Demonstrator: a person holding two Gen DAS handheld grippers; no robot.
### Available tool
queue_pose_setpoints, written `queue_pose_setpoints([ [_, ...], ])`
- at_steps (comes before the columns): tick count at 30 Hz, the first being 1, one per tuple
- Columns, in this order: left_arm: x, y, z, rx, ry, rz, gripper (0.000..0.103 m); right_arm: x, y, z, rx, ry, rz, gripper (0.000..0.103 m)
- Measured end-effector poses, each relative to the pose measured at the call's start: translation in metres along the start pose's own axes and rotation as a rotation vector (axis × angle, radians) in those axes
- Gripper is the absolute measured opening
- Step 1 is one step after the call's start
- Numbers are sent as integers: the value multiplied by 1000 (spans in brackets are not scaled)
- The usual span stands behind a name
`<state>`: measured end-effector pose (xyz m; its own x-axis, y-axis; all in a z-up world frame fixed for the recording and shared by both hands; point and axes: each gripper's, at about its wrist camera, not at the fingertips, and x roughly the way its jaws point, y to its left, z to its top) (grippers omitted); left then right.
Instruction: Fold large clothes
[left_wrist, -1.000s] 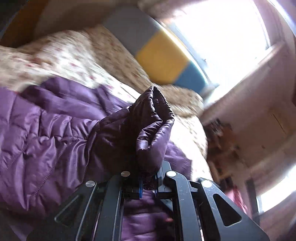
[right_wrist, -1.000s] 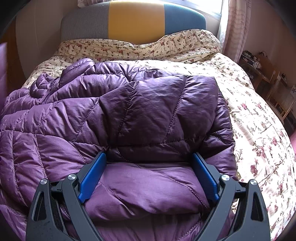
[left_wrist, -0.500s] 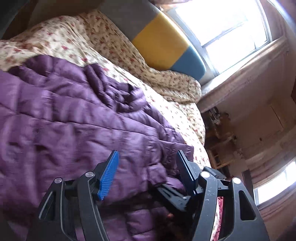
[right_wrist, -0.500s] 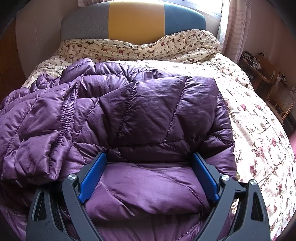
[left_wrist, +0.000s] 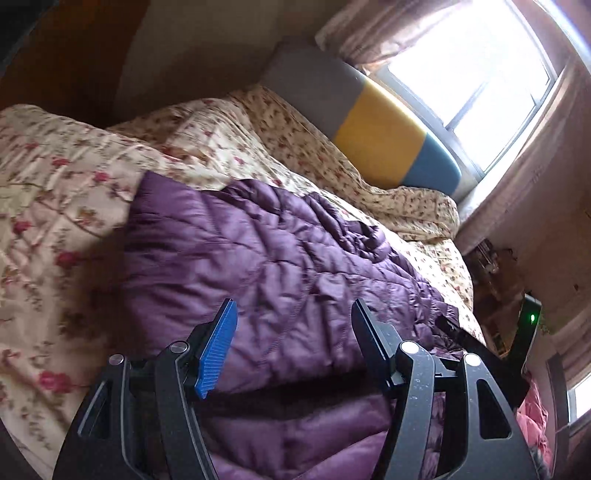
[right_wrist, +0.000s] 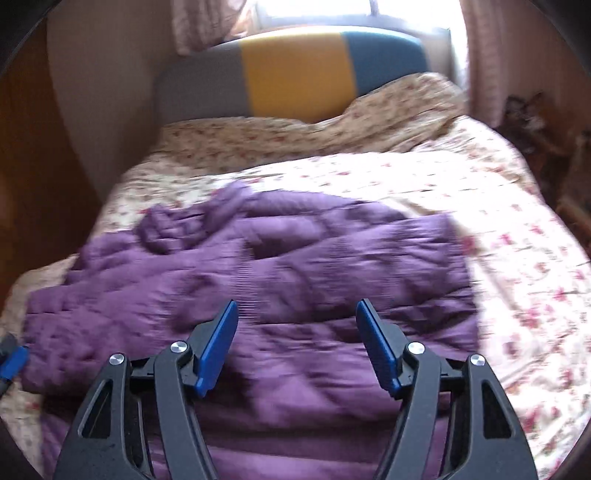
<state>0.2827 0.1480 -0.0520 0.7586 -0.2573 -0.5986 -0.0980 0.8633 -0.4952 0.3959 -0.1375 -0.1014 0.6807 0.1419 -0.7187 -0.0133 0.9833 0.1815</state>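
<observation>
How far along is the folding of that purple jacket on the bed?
Partly done: the purple jacket lies on the floral bedspread with its sides folded in, though lumpy. Nothing is in hand: the left gripper is open above it and the right gripper, jaws just narrowed, holds nothing. Still left: fold it shorter and smooth it.

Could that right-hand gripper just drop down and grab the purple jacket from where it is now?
Probably yes. The right gripper hangs open above the purple jacket, jaws having just narrowed with nothing between them. Only air lies between it and the jacket spread on the floral bedspread; the picture is blurred, though.
</observation>
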Motion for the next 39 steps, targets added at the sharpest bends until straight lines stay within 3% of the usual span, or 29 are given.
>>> queue_pose_setpoints([
  [2, -5, 8, -1, 11, -5, 24, 63, 18, 13, -1, 13, 64, 29, 67],
  [4, -10, 18, -2, 8, -4, 34, 63, 31, 23, -2, 9, 101, 43, 50],
  [6, -14, 26, -1, 4, -13, 46, 63, 37, 31, -2, -1, 113, 44, 19],
  [9, -15, 34, 3, 4, -26, 56, 63, 27, 34, 1, -46, 49, -14, 7],
  [15, 8, 31, 7, 2, -20, 75, 63, 6, 1, 0, -52, -29, -183, 6],
  [22, 52, 13, 9, 41, 31, 112, 63, 4, -39, -10, -23, 0, -310, 6],
  [28, 90, 12, 4, 117, 122, 191, 63, 20, -53, -26, -12, 68, -322, 7],
  [36, 93, 7, -5, 174, 112, 244, 63, 25, -52, -33, -36, 56, -325, 8],
  [39, 81, 1, -3, 163, 85, 247, 69, 22, -49, -31, -61, 60, -339, 11],
])
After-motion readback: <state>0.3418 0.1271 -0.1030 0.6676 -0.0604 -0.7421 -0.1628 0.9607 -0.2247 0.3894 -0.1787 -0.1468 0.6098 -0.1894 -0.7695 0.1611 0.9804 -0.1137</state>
